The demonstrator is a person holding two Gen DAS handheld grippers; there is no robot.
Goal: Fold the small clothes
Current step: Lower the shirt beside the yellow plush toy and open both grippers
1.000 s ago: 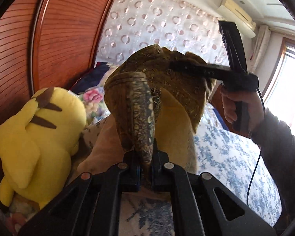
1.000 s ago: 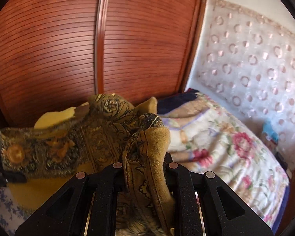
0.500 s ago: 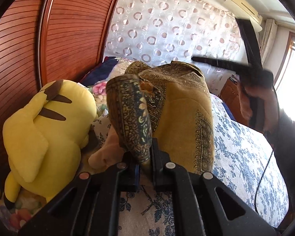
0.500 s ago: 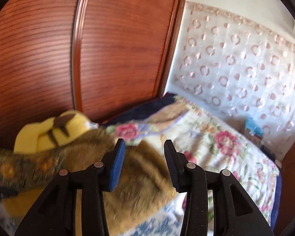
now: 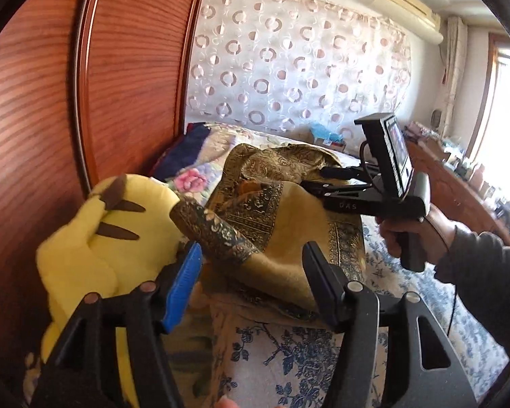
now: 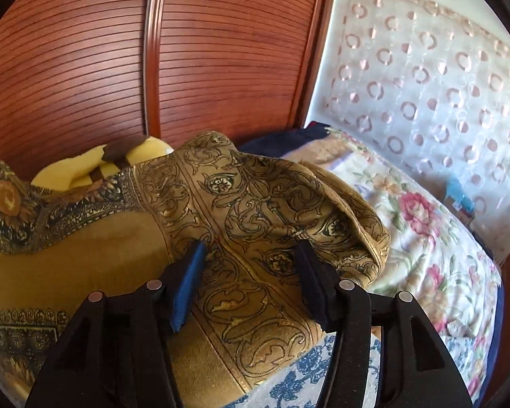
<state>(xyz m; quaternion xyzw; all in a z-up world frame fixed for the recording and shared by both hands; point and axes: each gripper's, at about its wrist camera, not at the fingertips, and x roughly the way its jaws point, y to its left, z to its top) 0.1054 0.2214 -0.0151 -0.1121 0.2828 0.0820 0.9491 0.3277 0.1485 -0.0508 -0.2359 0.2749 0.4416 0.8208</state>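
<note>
A mustard-gold garment [image 5: 299, 210] with dark ornamental borders lies heaped on the bed. In the left wrist view its dark patterned band [image 5: 217, 234] pokes out just ahead of my left gripper [image 5: 251, 255]. The jaws there are opening and the pads touch no cloth. My right gripper [image 5: 318, 178], held by a hand [image 5: 411, 234], hovers at the garment's far right side. In the right wrist view the right gripper [image 6: 251, 250] hangs low over the gold scrollwork cloth [image 6: 255, 197]. Its jaws are opening and nothing is pinched between the pads.
A yellow plush toy [image 5: 95, 238] sits left of the garment, against the reddish slatted wardrobe door [image 5: 51, 102]. A floral quilt [image 6: 425, 224] lies beyond the garment. The blue-flowered bedsheet [image 5: 289, 357] runs toward the camera. A circle-patterned curtain [image 5: 306, 68] hangs behind the bed.
Both grippers were shut on the lifted garment and have let go of it. The right one opened first and sank with the cloth onto the bed. The left one opened after.
</note>
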